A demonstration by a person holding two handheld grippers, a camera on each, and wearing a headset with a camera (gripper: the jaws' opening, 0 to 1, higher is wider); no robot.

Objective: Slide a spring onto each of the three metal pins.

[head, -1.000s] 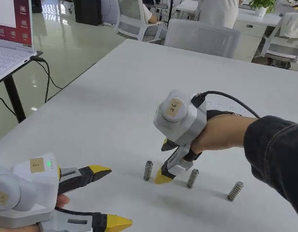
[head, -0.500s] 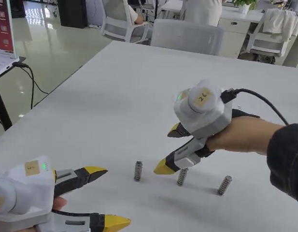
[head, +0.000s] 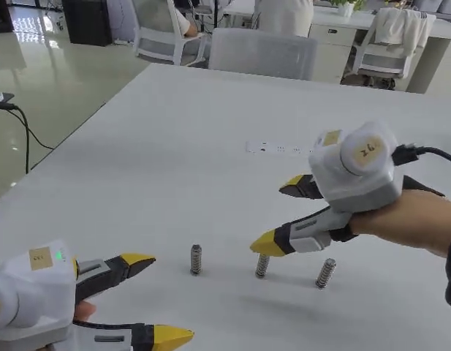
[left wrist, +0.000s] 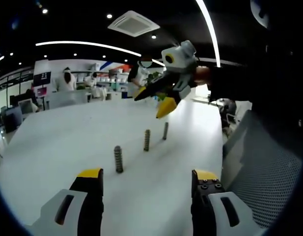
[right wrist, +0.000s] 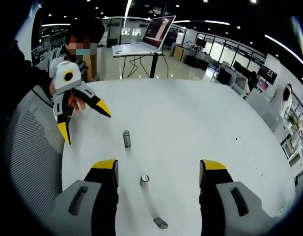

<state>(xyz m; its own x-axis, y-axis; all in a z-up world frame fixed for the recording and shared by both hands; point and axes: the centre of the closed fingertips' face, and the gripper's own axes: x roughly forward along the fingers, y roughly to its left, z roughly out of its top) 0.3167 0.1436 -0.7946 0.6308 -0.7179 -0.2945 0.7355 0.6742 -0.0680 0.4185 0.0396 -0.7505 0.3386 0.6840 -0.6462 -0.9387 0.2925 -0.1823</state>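
Three small metal springs stand upright in a row on the white table: a left spring, a middle spring and a right spring. My right gripper hovers open and empty just above the middle spring, its lower yellow tip close over it. At the near left my left gripper is held open with nothing between its fingers. In the left gripper view the springs stand ahead of my left gripper. In the right gripper view my right gripper looks down on the middle spring.
A thin white strip lies further back on the table. Office chairs stand at the table's far edge, with seated people beyond. A laptop on a stand is off to the table's left side.
My right gripper has risen off the table from between the left and middle springs and swung right, above the middle spring. The left gripper has barely moved; the head camera panned.
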